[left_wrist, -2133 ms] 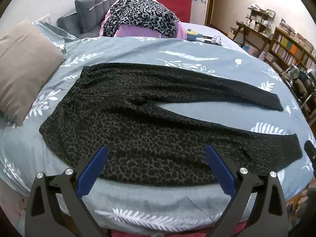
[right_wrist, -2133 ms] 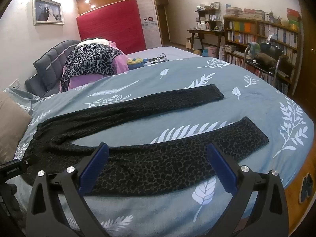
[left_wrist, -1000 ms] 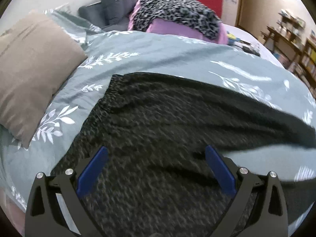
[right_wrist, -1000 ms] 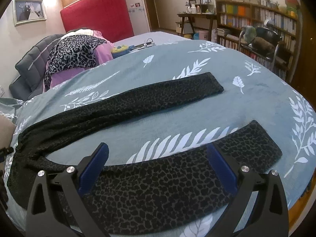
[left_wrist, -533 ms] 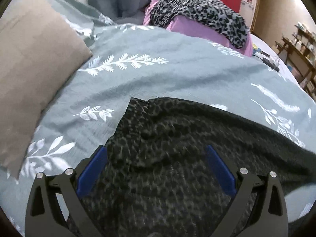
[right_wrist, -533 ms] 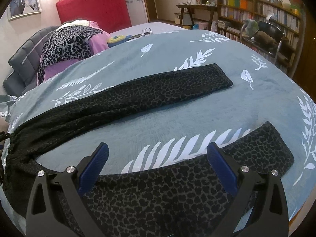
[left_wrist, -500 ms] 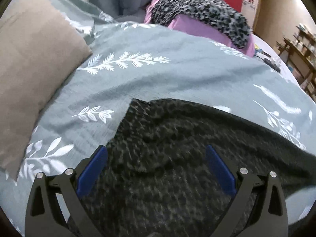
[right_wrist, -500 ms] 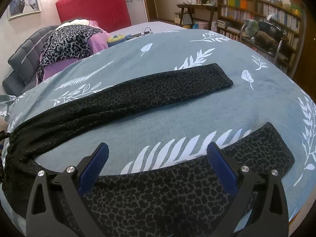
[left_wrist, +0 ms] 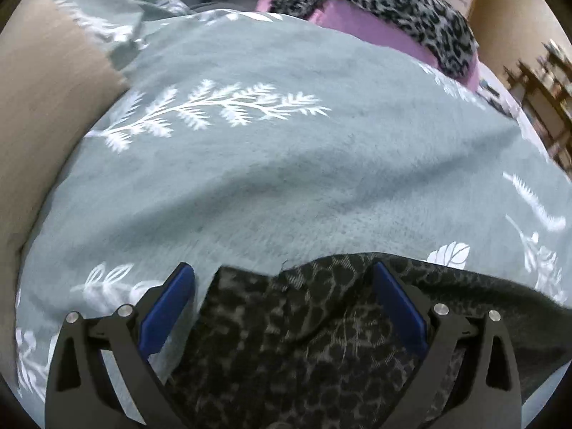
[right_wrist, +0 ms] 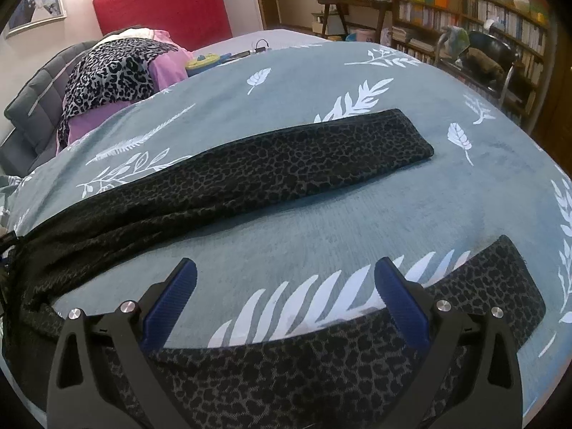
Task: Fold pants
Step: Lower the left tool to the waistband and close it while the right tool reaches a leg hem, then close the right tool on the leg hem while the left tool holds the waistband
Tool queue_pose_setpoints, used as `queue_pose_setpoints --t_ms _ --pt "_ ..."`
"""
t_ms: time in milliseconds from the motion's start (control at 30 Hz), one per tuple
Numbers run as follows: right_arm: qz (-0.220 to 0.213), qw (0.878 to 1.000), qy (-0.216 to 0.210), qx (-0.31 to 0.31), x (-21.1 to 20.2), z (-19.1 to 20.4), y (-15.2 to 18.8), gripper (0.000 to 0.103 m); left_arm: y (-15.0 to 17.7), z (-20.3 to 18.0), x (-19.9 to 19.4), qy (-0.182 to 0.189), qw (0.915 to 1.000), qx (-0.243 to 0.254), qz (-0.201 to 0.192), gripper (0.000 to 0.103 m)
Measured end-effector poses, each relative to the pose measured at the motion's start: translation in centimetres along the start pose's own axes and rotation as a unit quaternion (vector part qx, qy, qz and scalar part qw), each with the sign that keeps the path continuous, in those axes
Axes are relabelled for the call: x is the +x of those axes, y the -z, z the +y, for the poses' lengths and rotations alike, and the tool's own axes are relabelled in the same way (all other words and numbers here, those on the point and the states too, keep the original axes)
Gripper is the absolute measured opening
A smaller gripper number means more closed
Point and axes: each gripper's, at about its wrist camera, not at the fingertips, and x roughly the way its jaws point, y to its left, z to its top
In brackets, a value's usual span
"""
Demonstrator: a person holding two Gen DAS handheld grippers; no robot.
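Beyond the waistband of the pants [left_wrist: 304,325] the blanket [left_wrist: 286,178] lies bare and open as far as the pile of leopard-print and pink clothes [left_wrist: 375,3] at the far edge, so there is free passage over it. A beige pillow [left_wrist: 39,136] closes off the side left of that stretch. In the right wrist view, a bare wedge of blanket [right_wrist: 357,221] runs between the two pant legs, widest toward the cuffs and pinching shut toward the waistband. Past the far leg [right_wrist: 286,164] the blanket is clear up to the clothes pile [right_wrist: 118,71] and a small yellow toy [right_wrist: 202,61]. A chair [right_wrist: 489,57] and bookshelves [right_wrist: 464,10] stand well apart from the bed.
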Motion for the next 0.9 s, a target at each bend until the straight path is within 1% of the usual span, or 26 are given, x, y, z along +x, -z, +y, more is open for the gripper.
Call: queue_pose_setpoints --t_ms 33,67,133,167,200,267,333,367,433,567,633,800,833,900 --pt "0.000 1.000 0.002 0.001 0.3 -0.2 -0.1 0.101 -0.1 -0.1 0.4 0.001 1.0000 0.004 0.002 0.098" --pt "0.000 1.000 0.004 0.001 0.5 -0.3 -0.3 0.101 -0.1 -0.3 0.7 0.007 0.9999 0.008 0.005 0.093" --pt "-0.002 1.000 0.008 -0.002 0.9 -0.7 -0.7 0.101 -0.1 -0.4 0.9 0.012 0.9998 0.013 0.004 0.090" --pt "-0.002 1.000 0.011 -0.002 1.2 -0.8 -0.9 0.101 -0.1 -0.5 0.8 0.013 0.9998 0.015 0.003 0.084" --pt "-0.003 1.000 0.012 0.000 1.4 -1.2 -1.2 0.101 -0.2 -0.5 0.8 0.023 0.9996 0.017 -0.001 0.080" --pt "-0.004 1.000 0.011 0.011 2.0 -2.3 -2.0 0.101 -0.1 -0.4 0.5 0.042 0.9989 0.020 -0.003 0.061" --pt "-0.005 0.999 0.017 0.026 2.6 -3.8 -3.0 0.101 0.0 0.2 0.1 0.067 0.9977 0.012 -0.002 0.049" --pt "-0.005 0.999 0.020 0.033 2.9 -4.5 -3.5 0.101 0.1 0.4 -0.2 0.077 0.9970 0.007 -0.002 0.044" --pt "-0.006 0.999 0.025 0.045 3.6 -6.0 -4.7 0.101 0.3 0.8 -0.6 0.099 0.9951 -0.001 -0.003 0.039" --pt "-0.007 0.999 0.041 0.033 5.0 -7.9 -6.8 0.100 0.8 0.6 -1.6 0.104 0.9945 0.004 -0.014 0.036" --pt "0.001 0.998 0.044 0.035 6.2 -9.1 -7.8 0.096 0.9 0.4 -2.3 0.104 0.9943 0.006 -0.022 0.036" --pt "0.033 0.995 0.030 0.084 9.6 -12.8 -10.6 0.088 1.1 -0.3 -4.0 0.096 0.9946 0.022 -0.034 0.036" --pt "0.036 0.995 0.030 0.093 10.3 -13.6 -11.3 0.085 1.1 -0.4 -4.3 0.096 0.9943 0.027 -0.037 0.036" --pt "0.035 0.994 0.042 0.100 11.5 -14.8 -12.9 0.085 1.2 -0.5 -5.3 0.098 0.9937 0.034 -0.042 0.036"
